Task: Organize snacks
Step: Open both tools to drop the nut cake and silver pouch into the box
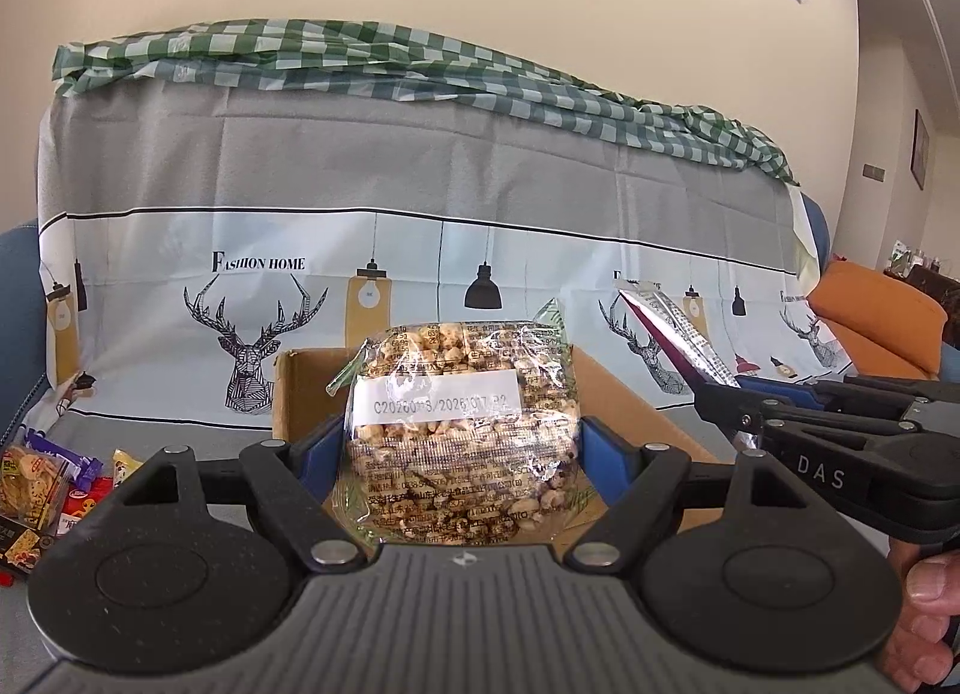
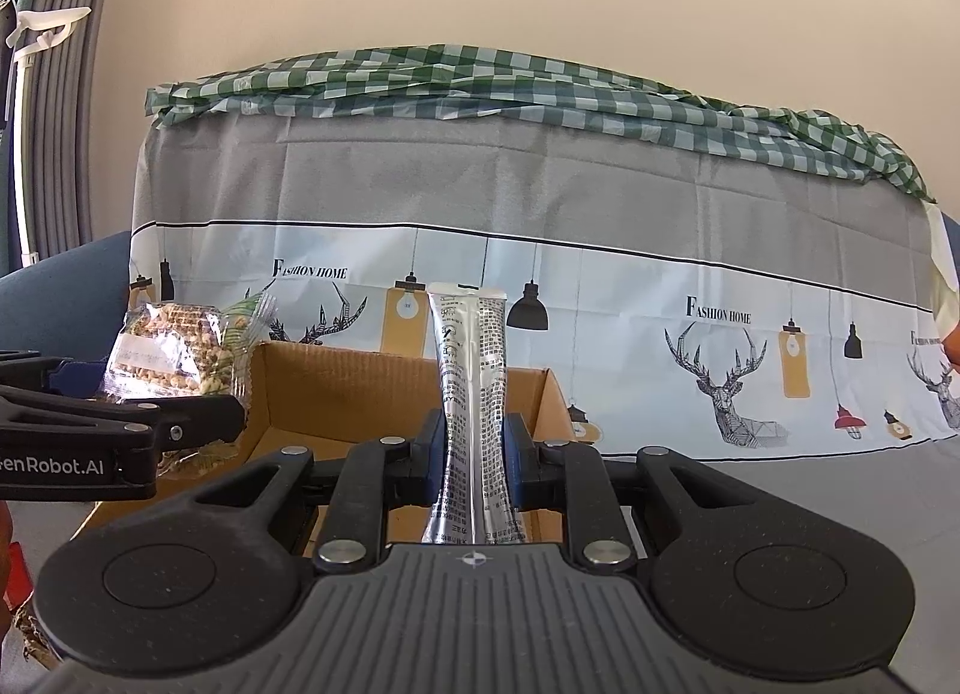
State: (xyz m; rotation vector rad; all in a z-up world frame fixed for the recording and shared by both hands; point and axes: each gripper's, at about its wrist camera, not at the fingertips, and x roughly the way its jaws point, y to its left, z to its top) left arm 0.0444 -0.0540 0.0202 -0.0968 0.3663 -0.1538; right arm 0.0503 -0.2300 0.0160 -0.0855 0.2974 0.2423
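Snack packets are hanging over the cardboard box (image 2: 336, 388): the left gripper (image 1: 462, 442) is clamping a crinkly clear peanut-brittle pack (image 1: 462, 424) across its middle, the right gripper (image 2: 474, 454) is pinching a slim foil stick pack (image 2: 471, 394). Both are looking light, slippery, probably crushable.

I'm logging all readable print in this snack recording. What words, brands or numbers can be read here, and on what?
"FASHION HOME": on the printed cloth behind, repeated beside each deer.
"C20260", then partly blurred digits: white label on the clear nut snack bag.
"DAS": side of the right gripper.
"enRobot.AI", start cut off: side of the left gripper.
Fine print on the silver sachet and the snack bag: too small to read.
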